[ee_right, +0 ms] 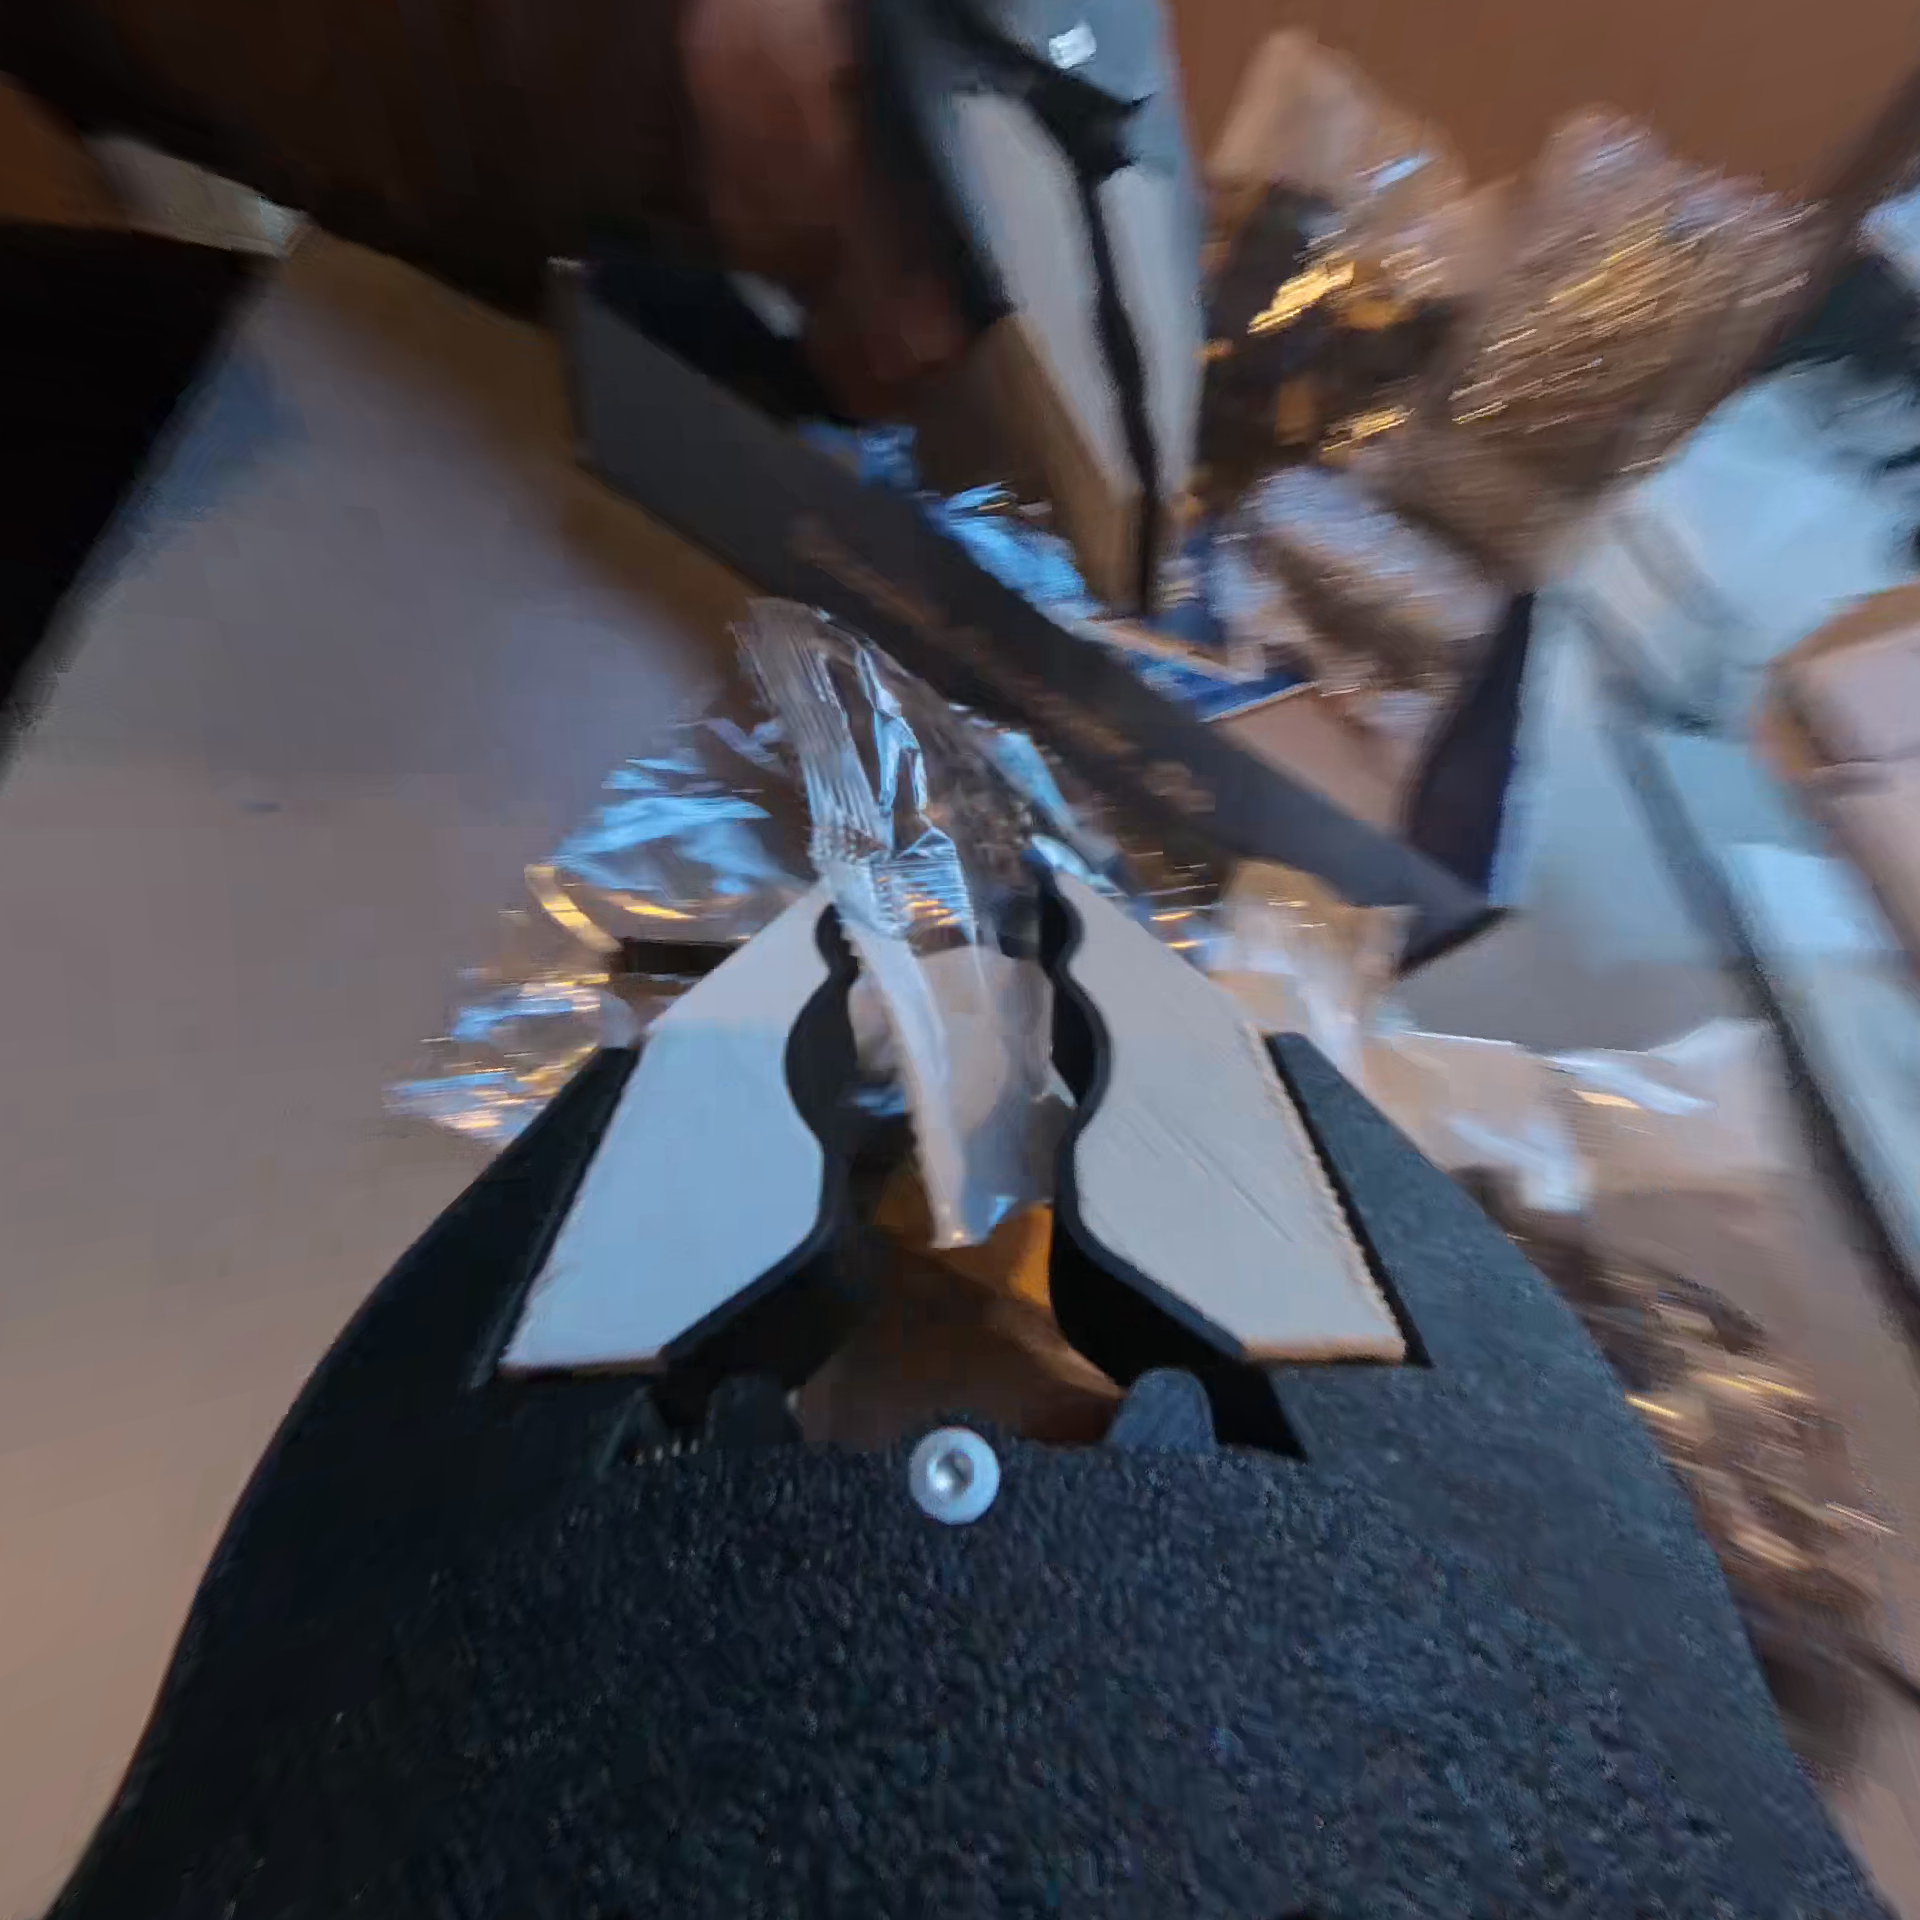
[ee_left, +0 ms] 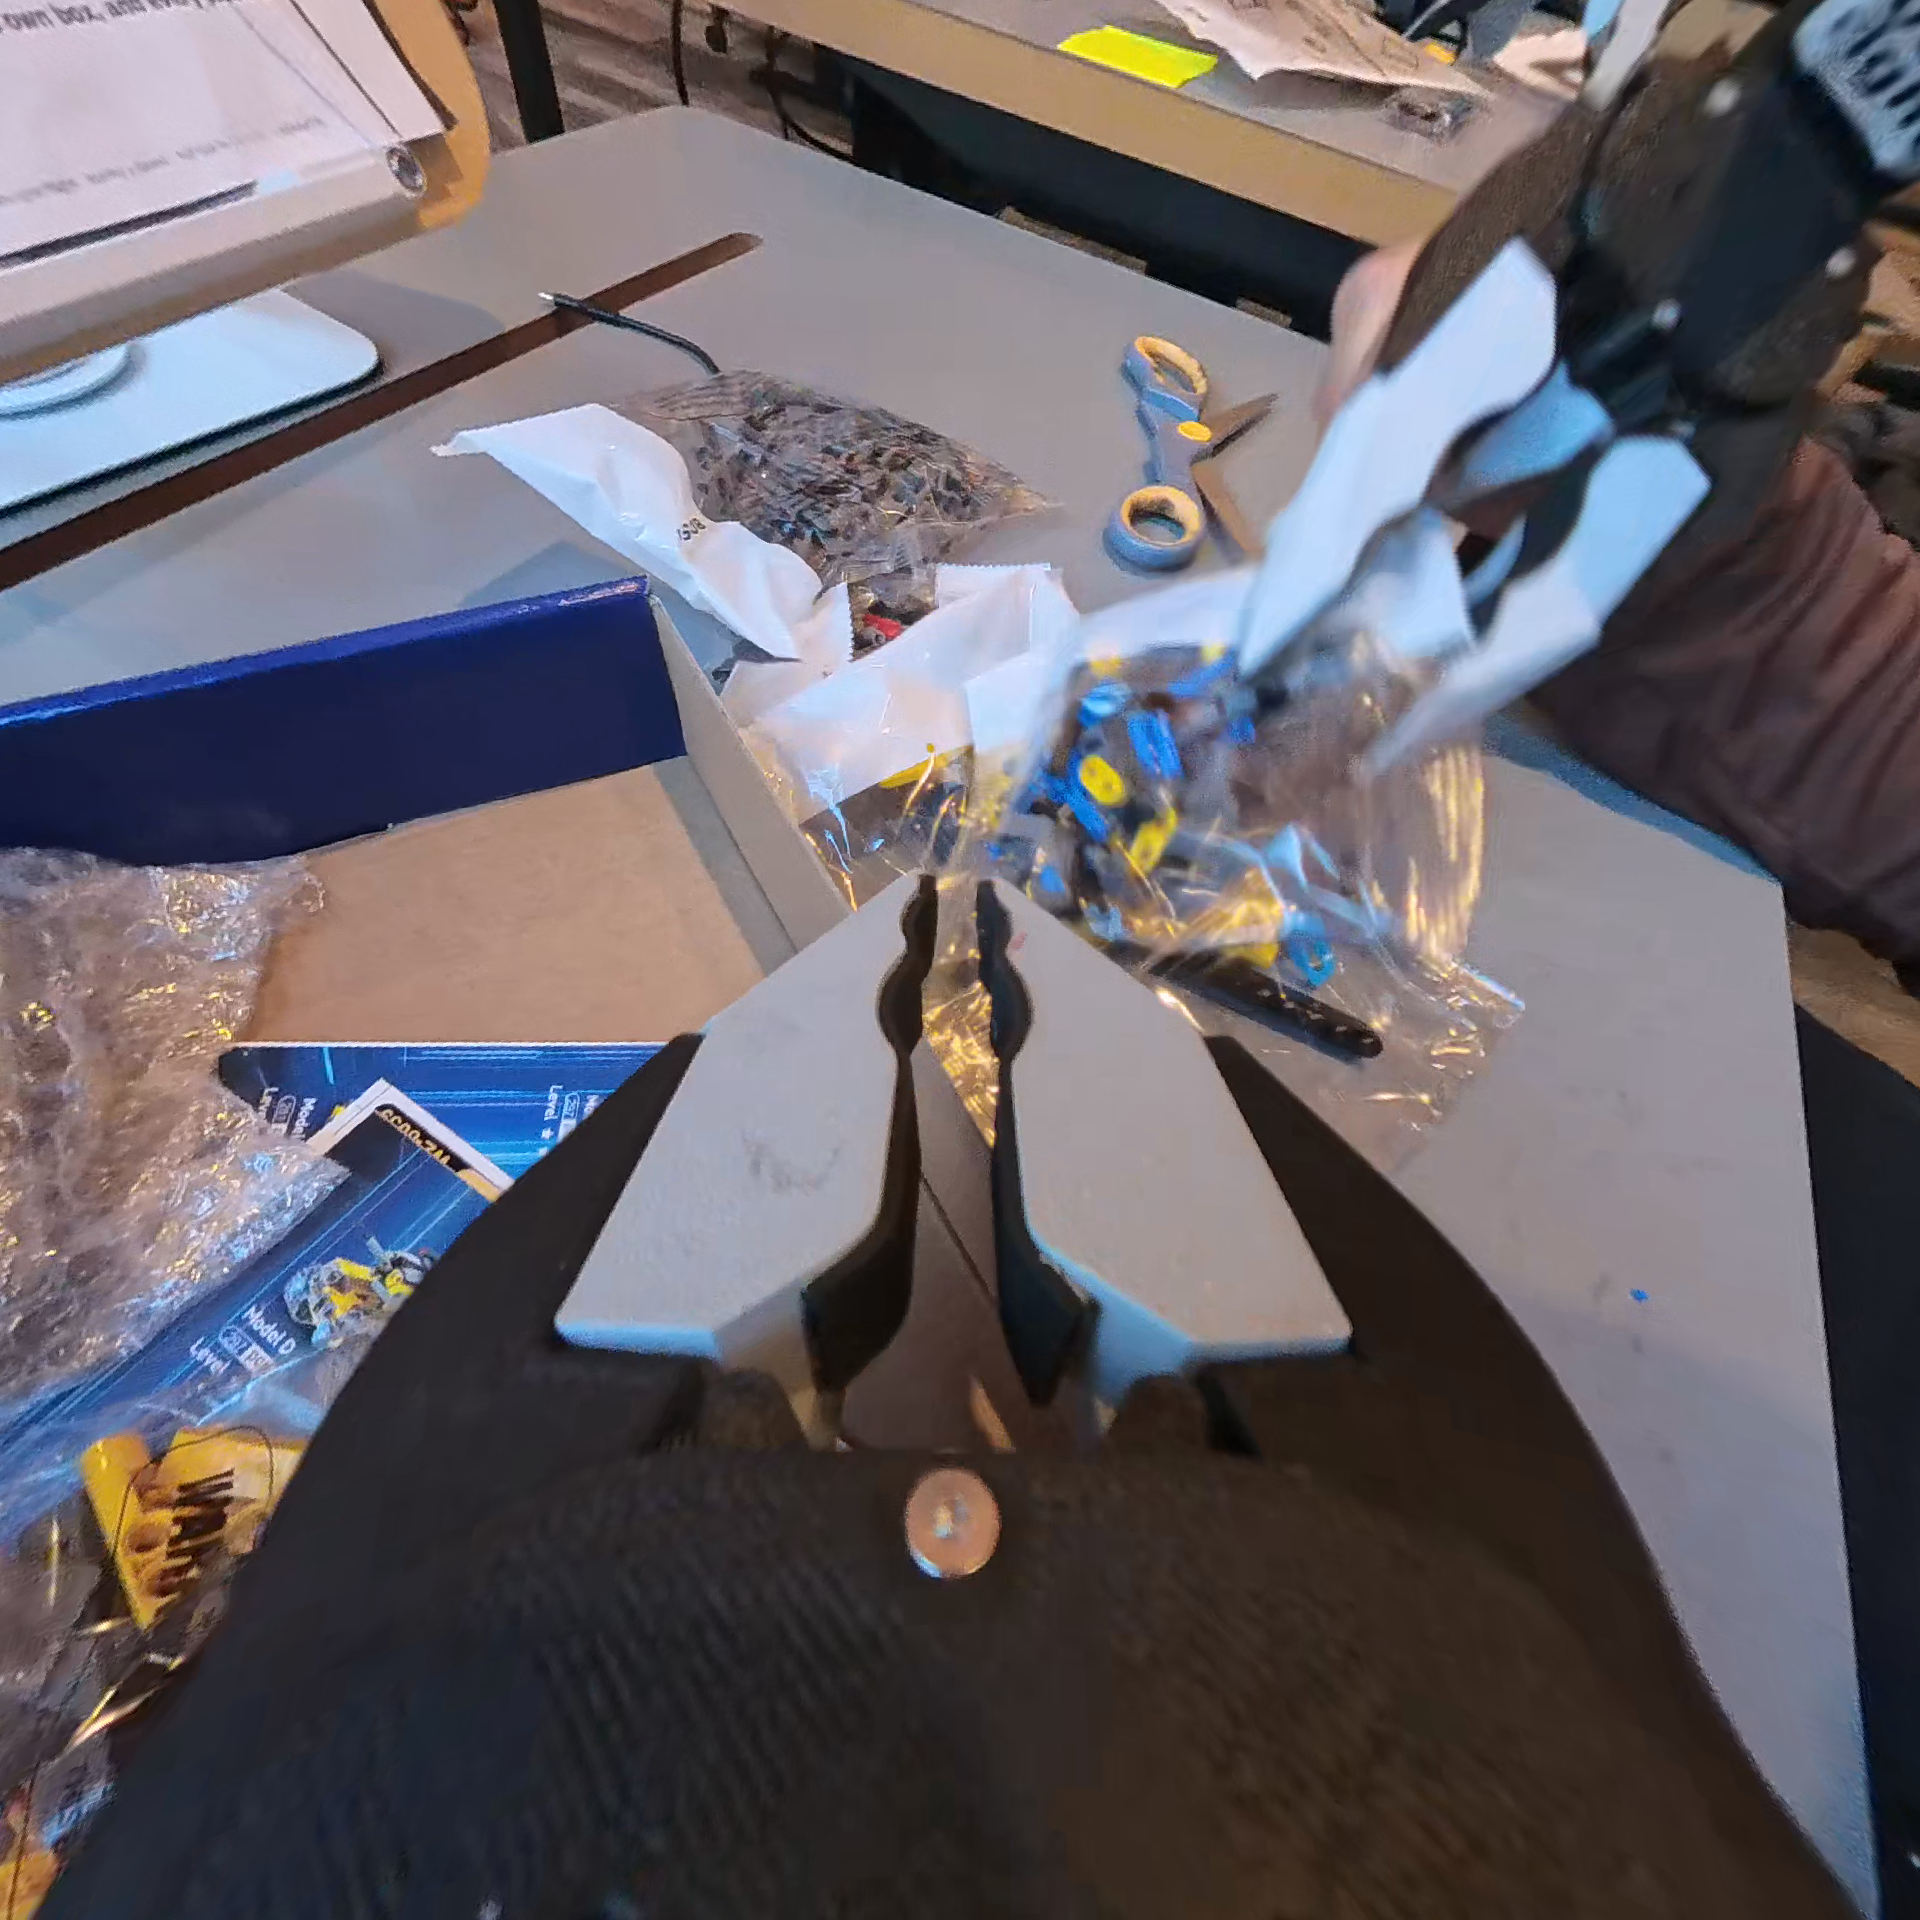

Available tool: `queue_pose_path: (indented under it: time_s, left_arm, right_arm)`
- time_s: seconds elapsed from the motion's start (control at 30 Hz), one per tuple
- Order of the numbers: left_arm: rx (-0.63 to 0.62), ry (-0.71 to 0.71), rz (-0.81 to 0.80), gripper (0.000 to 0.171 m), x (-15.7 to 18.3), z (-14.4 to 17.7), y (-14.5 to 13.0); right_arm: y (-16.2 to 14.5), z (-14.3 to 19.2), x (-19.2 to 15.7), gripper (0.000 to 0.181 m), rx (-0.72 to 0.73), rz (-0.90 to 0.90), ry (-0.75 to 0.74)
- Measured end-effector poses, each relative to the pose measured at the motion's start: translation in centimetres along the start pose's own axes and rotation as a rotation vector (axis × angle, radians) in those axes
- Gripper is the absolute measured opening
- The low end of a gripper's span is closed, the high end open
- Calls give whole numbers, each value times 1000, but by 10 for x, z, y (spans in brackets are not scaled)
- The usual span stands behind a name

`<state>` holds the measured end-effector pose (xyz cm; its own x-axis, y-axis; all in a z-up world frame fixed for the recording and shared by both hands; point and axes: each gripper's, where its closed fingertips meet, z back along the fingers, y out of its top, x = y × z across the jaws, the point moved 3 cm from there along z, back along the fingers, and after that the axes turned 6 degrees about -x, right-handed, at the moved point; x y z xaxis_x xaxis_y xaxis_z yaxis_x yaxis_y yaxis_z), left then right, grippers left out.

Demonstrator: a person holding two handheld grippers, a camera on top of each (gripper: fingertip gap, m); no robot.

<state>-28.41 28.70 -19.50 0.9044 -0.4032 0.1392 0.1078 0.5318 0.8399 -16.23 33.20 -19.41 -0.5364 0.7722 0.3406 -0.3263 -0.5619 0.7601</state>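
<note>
Warm dim light, glare on plastic, heavy motion blur, wide-angle distortion

print on blue booklet [ee_left: 416,1174], white sheet [ee_left: 156,104]

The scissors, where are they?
In the left wrist view, the scissors lie on the grey table, upper right, just behind the right gripper and right of the bag of dark parts.

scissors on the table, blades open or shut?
Open. The scissors lie flat on the grey table, their dark blades splayed apart in a V beyond the blue-and-yellow handles.
</note>
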Motion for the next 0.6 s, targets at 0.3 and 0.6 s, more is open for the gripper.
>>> queue_pose_path:
  time_s: [0.3,0.6]
  left_arm:
    - [-10,24,-16,4,-1,-1,-2]
    - [-11,28,-23,4,-1,-2,-2]
  right_arm:
    - [5,8,-19,75,132,-244,337]
    - [-8,12,-5,78,126,-306,281]
